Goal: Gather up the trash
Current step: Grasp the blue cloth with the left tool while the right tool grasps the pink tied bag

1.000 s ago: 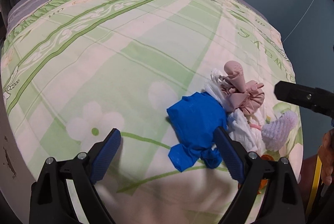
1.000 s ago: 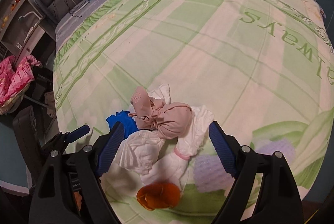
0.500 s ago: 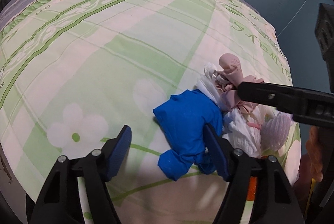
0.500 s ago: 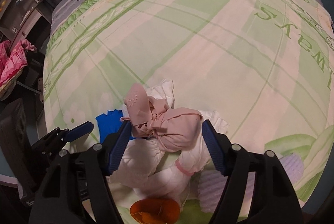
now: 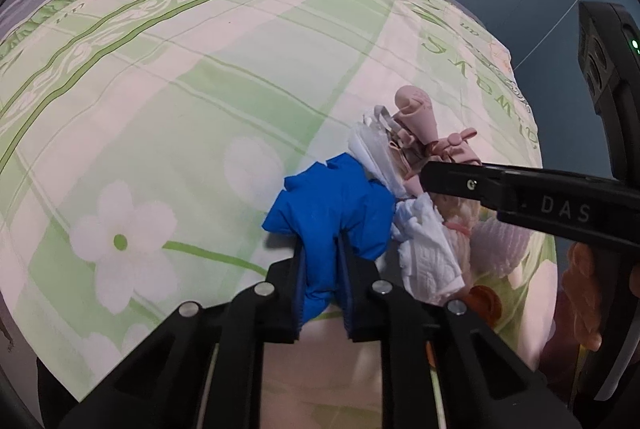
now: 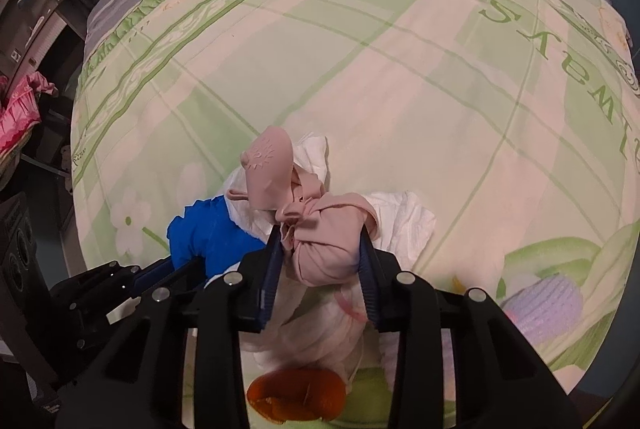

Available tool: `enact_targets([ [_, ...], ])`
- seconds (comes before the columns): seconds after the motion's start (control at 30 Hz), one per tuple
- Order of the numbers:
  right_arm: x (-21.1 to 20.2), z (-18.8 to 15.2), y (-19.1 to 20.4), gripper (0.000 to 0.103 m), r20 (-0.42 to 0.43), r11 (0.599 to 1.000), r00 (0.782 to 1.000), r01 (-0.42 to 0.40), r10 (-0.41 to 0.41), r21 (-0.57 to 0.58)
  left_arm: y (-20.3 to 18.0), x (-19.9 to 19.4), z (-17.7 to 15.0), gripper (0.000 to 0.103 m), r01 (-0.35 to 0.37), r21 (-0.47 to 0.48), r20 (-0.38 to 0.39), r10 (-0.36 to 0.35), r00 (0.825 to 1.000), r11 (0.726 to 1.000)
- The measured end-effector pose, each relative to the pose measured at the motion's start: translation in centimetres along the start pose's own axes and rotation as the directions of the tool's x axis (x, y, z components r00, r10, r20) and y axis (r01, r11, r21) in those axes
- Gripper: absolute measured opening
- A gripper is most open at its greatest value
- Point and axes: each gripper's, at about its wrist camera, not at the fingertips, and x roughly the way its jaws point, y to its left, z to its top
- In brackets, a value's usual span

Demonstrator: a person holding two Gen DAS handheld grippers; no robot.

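Both pairs of jaws have just closed: left gripper (image 5: 322,279) pinches the crumpled blue plastic glove (image 5: 332,207), right gripper (image 6: 320,261) clamps the knotted pink cloth bundle (image 6: 326,243).

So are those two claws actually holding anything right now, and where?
Yes. The left gripper has just closed on the blue glove's near end; the right gripper has closed round the pink bundle's middle.

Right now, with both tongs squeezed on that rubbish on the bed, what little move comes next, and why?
Probably lift both straight up. The left tongs have just closed on the blue glove and the right tongs on the knotted pink bundle, both resting on the bedsheet.
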Motion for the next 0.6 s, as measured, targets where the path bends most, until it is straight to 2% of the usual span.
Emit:
enact_targets([
  [0.3, -3.2, -1.1, -0.4, 0.033, 0.059, 0.999, 0.998, -0.021, 0.019, 0.031, 0.4, -2.0, -0.1, 0.010, -0.016, -0.039, 0.036, 0.017, 0.999, 0.999],
  [0.6, -7.2, -2.8, -0.6, 0.033, 0.124, 0.997, 0.991, -0.061, 0.054, 0.055, 0.2, -5.1, -0.3, 0.010, -0.030, -0.037, 0.091, 0.034, 0.995, 0.999],
])
